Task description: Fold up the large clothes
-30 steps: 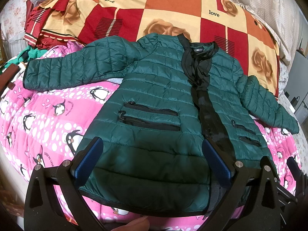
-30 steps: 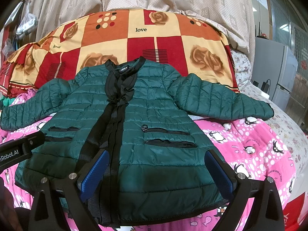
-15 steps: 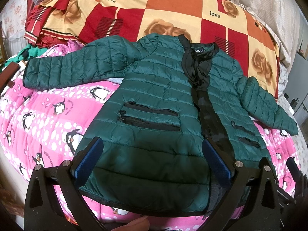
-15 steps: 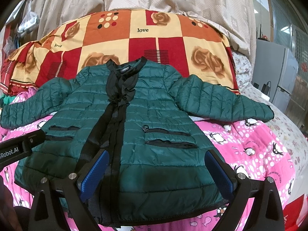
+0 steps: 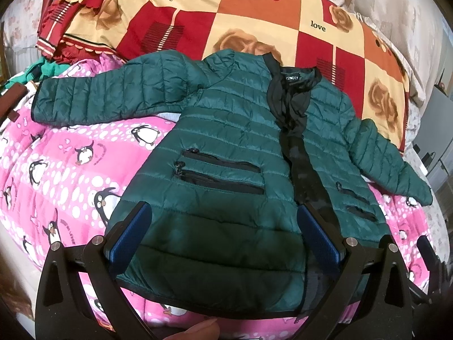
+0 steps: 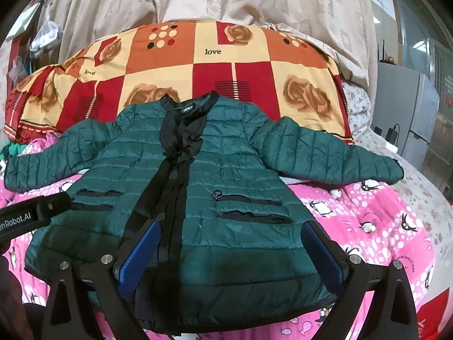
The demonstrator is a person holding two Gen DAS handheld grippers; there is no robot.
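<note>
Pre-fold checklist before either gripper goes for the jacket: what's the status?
1. Jacket lying flat, front up on the pink blanket: ok.
2. Both sleeves spread out to the sides, left sleeve and right sleeve: ok.
3. Left gripper open, nothing between its fingers: ok.
4. Right gripper open, nothing between its fingers: ok.
5. Front closed all the way down: cannot tell; the black strip is bunched near the collar.
6. Hem reachable at the near edge of the bed: ok.
</note>
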